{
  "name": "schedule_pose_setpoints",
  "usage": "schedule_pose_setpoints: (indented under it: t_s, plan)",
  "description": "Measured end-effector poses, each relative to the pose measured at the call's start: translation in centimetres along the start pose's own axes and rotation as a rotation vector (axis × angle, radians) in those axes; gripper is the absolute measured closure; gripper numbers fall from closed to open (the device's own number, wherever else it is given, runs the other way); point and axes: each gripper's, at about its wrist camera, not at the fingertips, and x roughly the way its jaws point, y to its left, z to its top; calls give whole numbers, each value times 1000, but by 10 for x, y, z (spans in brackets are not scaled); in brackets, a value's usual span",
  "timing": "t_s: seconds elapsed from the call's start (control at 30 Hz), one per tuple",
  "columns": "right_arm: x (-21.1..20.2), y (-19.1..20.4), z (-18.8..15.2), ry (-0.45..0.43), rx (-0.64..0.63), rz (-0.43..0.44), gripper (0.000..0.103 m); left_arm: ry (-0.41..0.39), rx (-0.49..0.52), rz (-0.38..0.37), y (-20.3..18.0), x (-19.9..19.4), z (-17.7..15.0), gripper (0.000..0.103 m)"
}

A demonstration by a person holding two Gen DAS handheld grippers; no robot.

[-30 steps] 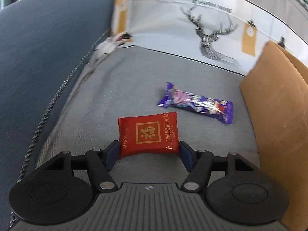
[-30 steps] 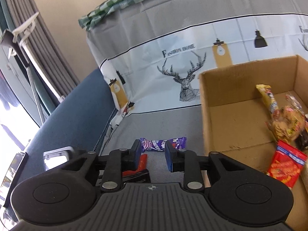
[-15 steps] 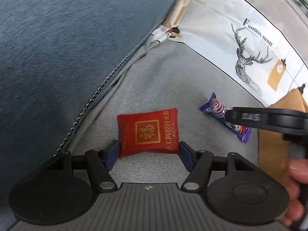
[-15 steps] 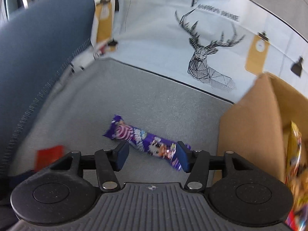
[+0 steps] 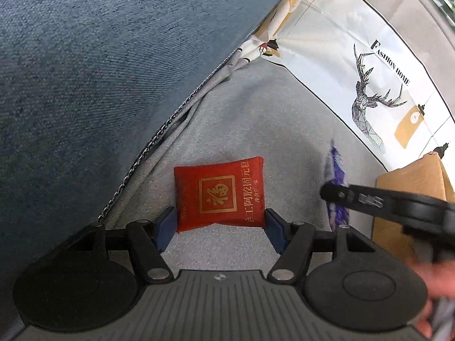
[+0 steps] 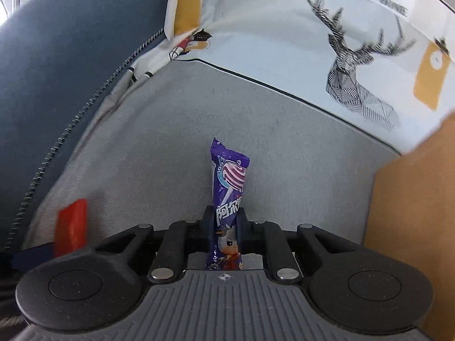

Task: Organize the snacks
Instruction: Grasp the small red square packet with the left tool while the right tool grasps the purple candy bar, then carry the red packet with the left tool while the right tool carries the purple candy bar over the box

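Right wrist view: the purple lollipop wrapper (image 6: 229,187) is pinched by the right tongs (image 6: 225,224); left of it, the red packet (image 5: 220,194) should be squarely clamped by the released left tongs (image 5: 219,226).

A home living room. Evidence: a sofa with a blue upholstered armrest (image 5: 99,71) and a grey seat cover (image 6: 170,142); a backrest throw (image 6: 284,37) printed with a deer, lamps and "Fashion Home"; a cardboard box (image 6: 412,213) at the seat's right edge.
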Motion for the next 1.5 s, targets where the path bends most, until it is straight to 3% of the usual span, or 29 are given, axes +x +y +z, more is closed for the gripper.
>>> schedule_pose_setpoints:
  t_s: [0.1,0.3,0.43,0.57,0.67,1.07,1.5]
  plan:
    - [-29,1,-19,-33,62,10,88,4,1,-1,-1,-1,1,32]
    - [-84,13,-93,-69,86,-16,88,11,27,-16,-3,-9,0,33]
    - [-95,22,-131,-78,58,15,88,25,85,-19,-8,-12,-5,33]
    - [-82,19,-155,-66,85,25,88,45,151,-6,-13,-12,-10,33]
    - [-68,17,-157,-28,86,14,84,65,174,8,-15,-7,-13,33]
    - [-73,15,-149,-46,75,49,87,61,199,56,-27,1,-15,33]
    - [-146,-8,-140,-344,95,65,87,-96,229,-42,-49,-24,-11,33]
